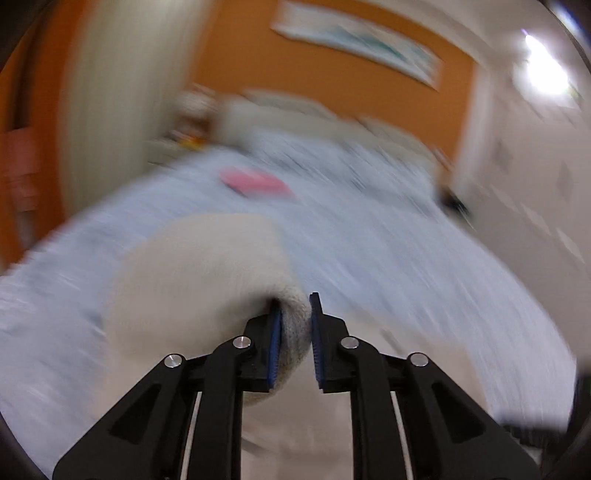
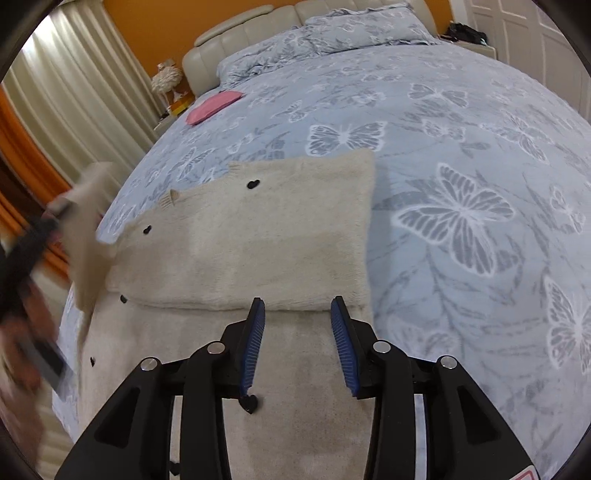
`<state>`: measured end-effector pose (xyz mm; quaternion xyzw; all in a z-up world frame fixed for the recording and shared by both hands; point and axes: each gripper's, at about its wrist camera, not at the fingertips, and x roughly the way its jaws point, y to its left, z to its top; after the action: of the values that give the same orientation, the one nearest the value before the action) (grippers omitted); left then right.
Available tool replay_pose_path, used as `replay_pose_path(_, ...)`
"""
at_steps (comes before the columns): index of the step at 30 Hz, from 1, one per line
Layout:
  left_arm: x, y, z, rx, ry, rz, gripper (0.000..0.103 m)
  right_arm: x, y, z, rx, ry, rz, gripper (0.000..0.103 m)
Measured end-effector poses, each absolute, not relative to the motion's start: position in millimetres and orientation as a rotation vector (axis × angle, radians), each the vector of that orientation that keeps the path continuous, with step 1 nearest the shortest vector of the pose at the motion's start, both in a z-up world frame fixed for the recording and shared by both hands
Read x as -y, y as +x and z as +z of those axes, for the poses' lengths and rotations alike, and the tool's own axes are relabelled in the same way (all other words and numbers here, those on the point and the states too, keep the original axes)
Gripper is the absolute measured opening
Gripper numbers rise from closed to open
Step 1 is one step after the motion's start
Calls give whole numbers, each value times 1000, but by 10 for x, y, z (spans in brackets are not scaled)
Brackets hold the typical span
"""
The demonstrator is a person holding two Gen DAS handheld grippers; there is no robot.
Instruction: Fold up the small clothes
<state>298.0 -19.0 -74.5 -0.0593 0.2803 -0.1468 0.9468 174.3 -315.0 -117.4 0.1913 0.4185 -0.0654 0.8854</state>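
Note:
A cream fleece garment point(image 2: 258, 243) with small black heart marks lies on the blue butterfly bedspread point(image 2: 461, 184), its top part folded over the lower part. My right gripper point(image 2: 298, 332) is open and empty, just above the garment's fold edge. My left gripper point(image 1: 295, 332) is shut on a cream sleeve point(image 1: 199, 280) of the garment and holds it lifted; that view is motion-blurred. In the right wrist view the left gripper point(image 2: 29, 243) shows blurred at the left edge, with the raised sleeve point(image 2: 88, 229) hanging from it.
A folded pink cloth point(image 2: 212, 105) lies further up the bed near the left side. Pillows point(image 2: 332, 33) and a padded headboard point(image 2: 236, 33) are at the far end. Curtains point(image 2: 74, 92) hang on the left, a nightstand with a figurine point(image 2: 168, 79) beside them.

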Motion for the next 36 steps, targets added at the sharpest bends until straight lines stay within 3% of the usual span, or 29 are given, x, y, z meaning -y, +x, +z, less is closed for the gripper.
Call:
replay_pose_path(1, 425, 2924, -953, -632, -80, -341, 34, 3164, 1741, -1187, -877, 403, -137, 44)
replay_pose_path(3, 648, 2772, -1337, -746, -75, -315, 46, 3184, 1737, -1198, -887, 420, -129, 46)
replay_pose_path(5, 501, 2592, -1454, -769, -205, -253, 76, 3160, 1768, -1203, -889, 418, -101, 50)
replay_pose_path(8, 80, 2417, -1411, -716, -399, -176, 86, 3063, 1979, -1253, -906, 457, -7, 51)
replay_pose_path(17, -1209, 2903, -1699, -817, -790, 115, 87, 2338, 3609, -1083, -917, 330, 135, 58)
replay_pose_path(23, -1274, 3000, -1812, -812, -848, 179, 88, 1658, 4652, -1413, -1095, 78, 65, 66)
replay_pose_path(24, -1238, 2995, -1808, -808, -829, 187, 88, 1592, 4720, -1510, -1118, 25, 44, 64)
replay_pose_path(27, -1155, 2995, -1826, -804, -758, 199, 88, 1663, 4734, -1515, -1086, 43, 21, 7)
replay_pose_path(29, -1145, 2958, -1819, -805, -721, 195, 88, 2060, 4517, -1120, -946, 310, 103, 7)
replay_pose_path(32, -1193, 2883, -1815, -792, -729, 173, 88, 2623, 3827, -580, -716, 437, 113, 7)
replay_pose_path(36, -1237, 2849, -1807, -786, -763, 156, 88, 3499, 2889, -807, -682, 543, -9, 11)
